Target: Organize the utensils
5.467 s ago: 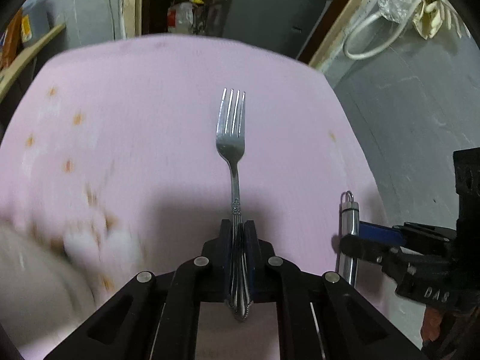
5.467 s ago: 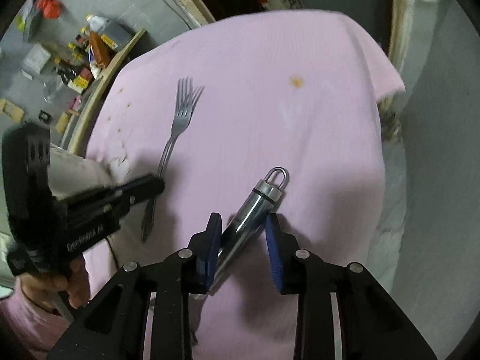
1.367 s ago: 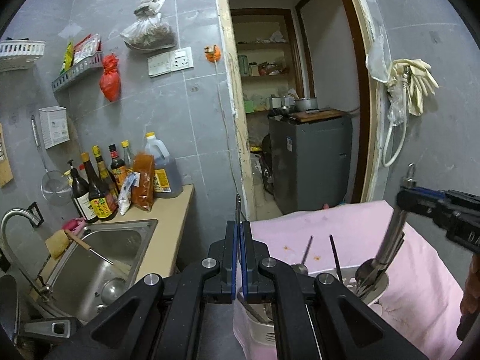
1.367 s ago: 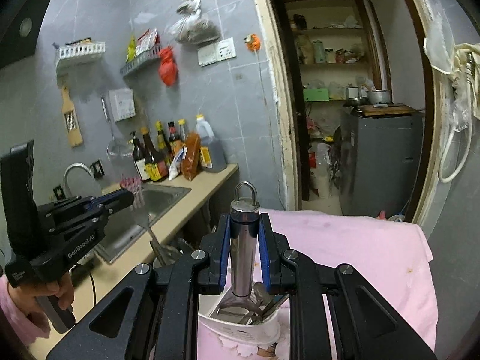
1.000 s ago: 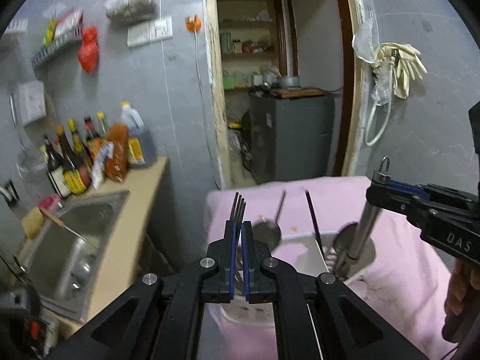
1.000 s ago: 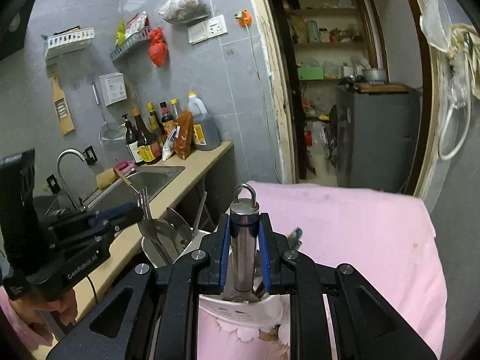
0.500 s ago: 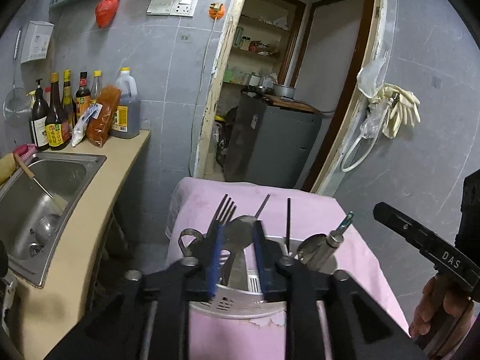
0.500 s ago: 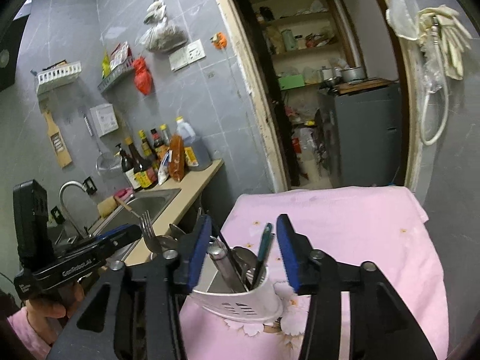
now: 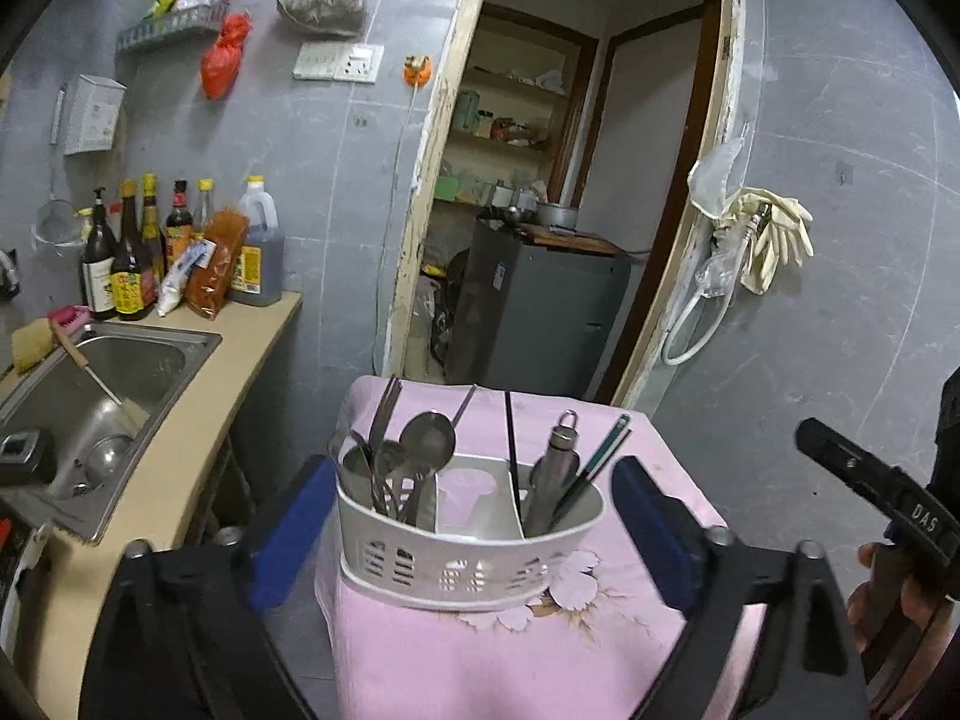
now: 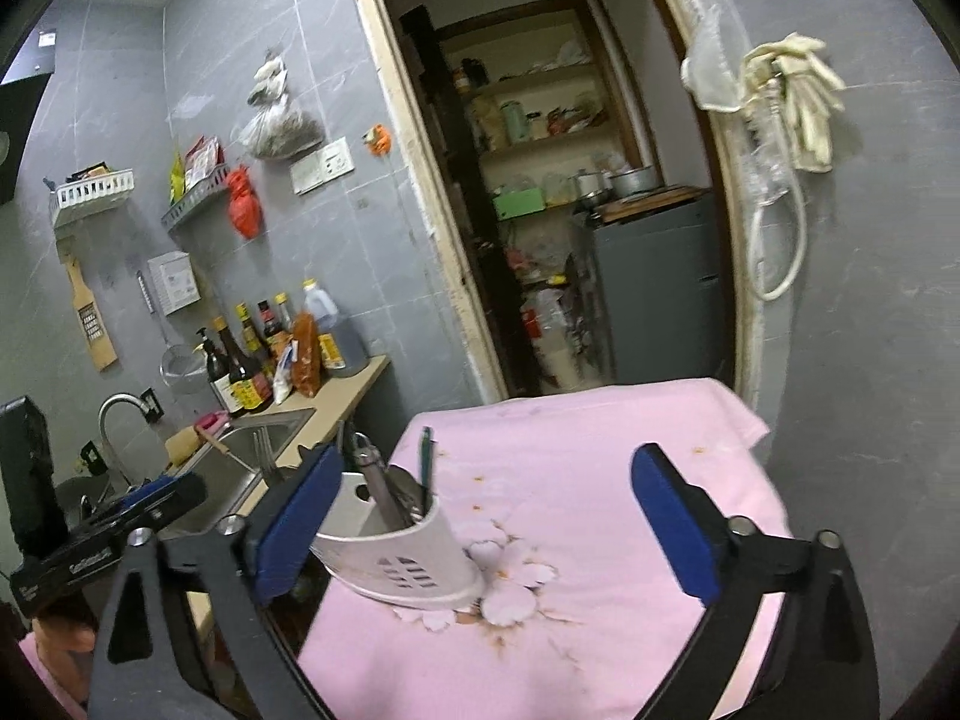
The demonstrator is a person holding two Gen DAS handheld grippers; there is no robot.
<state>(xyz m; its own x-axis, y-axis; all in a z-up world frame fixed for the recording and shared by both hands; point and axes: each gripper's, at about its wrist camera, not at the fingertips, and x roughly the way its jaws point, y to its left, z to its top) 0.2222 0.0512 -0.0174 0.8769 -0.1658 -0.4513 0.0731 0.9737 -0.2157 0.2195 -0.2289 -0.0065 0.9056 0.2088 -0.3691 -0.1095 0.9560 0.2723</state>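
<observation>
A white slotted utensil caddy [image 9: 468,564] stands on a pink floral tablecloth [image 9: 480,654]. Its left compartment holds the fork [image 9: 384,438] and spoons [image 9: 427,437]; its right compartment holds the steel cylinder tool with a ring [image 9: 551,474], chopsticks and a dark stick. My left gripper [image 9: 474,531] is open wide and empty, its blue pads either side of the caddy and nearer the camera. My right gripper [image 10: 492,531] is open and empty, with the caddy [image 10: 402,558] by its left pad. The right gripper also shows at the right edge of the left wrist view [image 9: 870,486].
A steel sink [image 9: 102,402] and a counter with sauce bottles [image 9: 126,264] lie to the left of the table. Behind is a doorway to a pantry with a grey cabinet [image 9: 534,312]. A grey wall with hanging gloves [image 9: 774,240] is on the right.
Both grippers carried the fork and the steel tool from the cloth into the caddy, let go, opened wide and drew back from it.
</observation>
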